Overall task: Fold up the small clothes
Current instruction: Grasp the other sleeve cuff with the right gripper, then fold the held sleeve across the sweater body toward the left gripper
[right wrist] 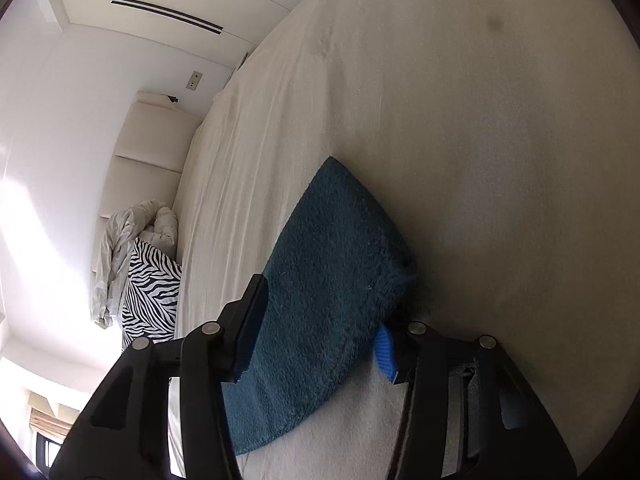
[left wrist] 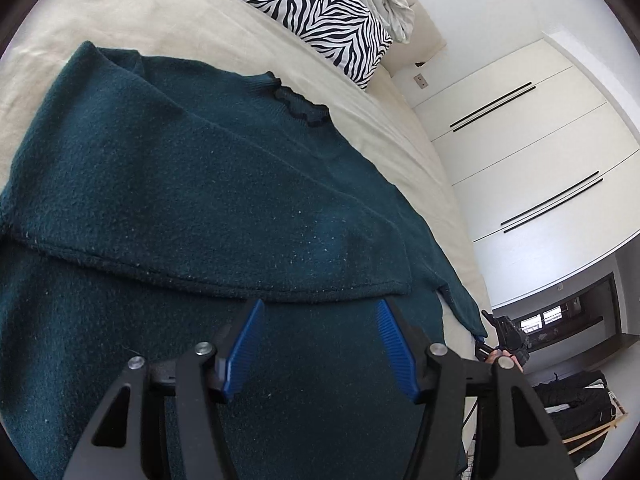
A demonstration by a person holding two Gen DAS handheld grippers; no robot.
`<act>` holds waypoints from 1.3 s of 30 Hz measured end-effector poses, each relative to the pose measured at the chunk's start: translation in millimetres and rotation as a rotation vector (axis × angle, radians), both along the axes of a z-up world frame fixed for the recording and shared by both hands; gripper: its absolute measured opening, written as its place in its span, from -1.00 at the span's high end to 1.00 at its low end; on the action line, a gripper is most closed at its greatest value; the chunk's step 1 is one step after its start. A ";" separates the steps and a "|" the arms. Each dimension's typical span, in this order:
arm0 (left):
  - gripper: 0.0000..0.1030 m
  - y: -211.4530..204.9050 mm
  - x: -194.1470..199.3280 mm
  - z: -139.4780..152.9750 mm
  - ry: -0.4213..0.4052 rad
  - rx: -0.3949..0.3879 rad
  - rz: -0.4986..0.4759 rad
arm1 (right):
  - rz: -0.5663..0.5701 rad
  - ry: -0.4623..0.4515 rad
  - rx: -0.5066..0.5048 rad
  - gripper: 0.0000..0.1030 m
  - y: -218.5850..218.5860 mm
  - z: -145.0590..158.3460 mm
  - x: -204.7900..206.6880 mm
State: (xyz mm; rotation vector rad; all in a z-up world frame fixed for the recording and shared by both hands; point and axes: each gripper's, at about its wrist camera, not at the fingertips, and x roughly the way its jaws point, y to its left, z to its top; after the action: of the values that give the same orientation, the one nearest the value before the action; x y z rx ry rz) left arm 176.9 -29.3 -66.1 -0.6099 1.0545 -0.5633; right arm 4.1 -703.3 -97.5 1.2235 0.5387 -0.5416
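Left hand-held gripper (left wrist: 320, 308): jaws spread fairly wide, nothing between the blue pads; it hangs just over the folded edge of the sweater, and contact with the cloth cannot be told.
Sweater (left wrist: 192, 184): one dark teal knitted sweater, spread on the bed with its frilled collar toward the pillow; one layer is folded over the body, so a straight edge runs across just ahead of the left pads.
Sleeve (right wrist: 320, 280): one teal sleeve end lies on the sheet at the sweater's right side, between the right jaws.
Bed (left wrist: 132, 8): one bed with a cream sheet carries the sweater.
Pillow (left wrist: 316, 16): one zebra-striped pillow at the head of the bed, well apart from the sweater.
Bedding (left wrist: 388, 4): one crumpled white bundle just behind the pillow.
Wardrobe (left wrist: 528, 148): white doors beside the bed with two pairs of dark bar handles.
Right hand-held gripper (right wrist: 320, 322): jaws partly closed around the sleeve; the left pad lies against the cloth, the right pad shows at its edge, whether they pinch it cannot be told.
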 end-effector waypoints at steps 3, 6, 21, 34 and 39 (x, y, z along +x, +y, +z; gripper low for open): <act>-0.18 -6.0 5.0 -1.0 0.010 -0.009 -0.006 | 0.057 0.057 -0.055 0.71 7.1 12.8 24.2; -0.18 -10.3 10.0 -1.2 0.023 -0.034 -0.007 | 0.188 0.112 -0.220 0.84 39.8 46.3 47.1; -0.50 -44.5 14.7 -0.3 0.110 -0.315 -0.044 | 1.044 0.251 -0.706 0.78 455.4 62.6 122.9; 0.34 -132.1 35.5 -23.4 0.234 -0.291 -0.165 | 1.042 0.168 -0.601 -0.24 431.9 49.9 51.7; 0.84 -133.0 33.1 -9.2 0.185 -0.177 -0.157 | 1.022 0.164 -0.483 -0.24 411.4 42.5 25.5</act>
State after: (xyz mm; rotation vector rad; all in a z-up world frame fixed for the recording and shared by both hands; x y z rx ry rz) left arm 210.1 -162.2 -75.3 -0.7490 1.2422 -0.7535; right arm 29.6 -291.9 -55.0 0.3373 1.0072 0.1152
